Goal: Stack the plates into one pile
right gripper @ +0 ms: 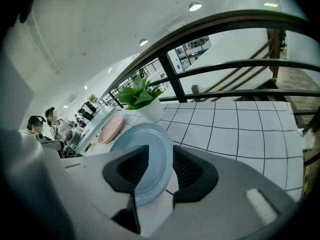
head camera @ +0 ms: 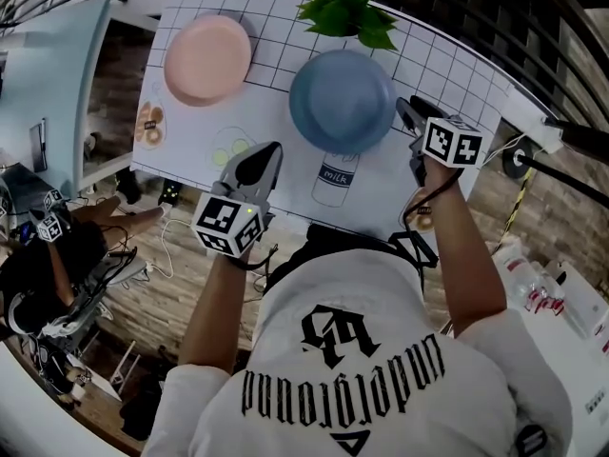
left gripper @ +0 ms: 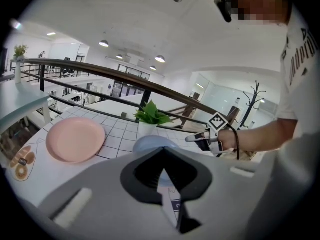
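Note:
A pink plate (head camera: 207,58) lies at the far left of the white gridded table mat (head camera: 276,112). Apart from it, a blue plate (head camera: 343,100) lies mid-table, also seen as the blue plate (right gripper: 142,139) and the blue plate (left gripper: 150,143). My right gripper (head camera: 402,106) is at the blue plate's right rim. In the right gripper view, the right gripper (right gripper: 161,148) stands open with that rim between its jaws, the pads not pressing. My left gripper (head camera: 273,149) hovers near the table's front edge, short of the blue plate. The left gripper (left gripper: 162,149) is shut and empty. The pink plate (left gripper: 75,139) sits to its left.
A potted plant (head camera: 349,12) stands right behind the blue plate. Printed pictures of a milk bottle (head camera: 335,174) and donuts (head camera: 148,122) mark the mat. A dark railing (right gripper: 225,66) runs behind the table. People and equipment (head camera: 48,246) are at the lower left.

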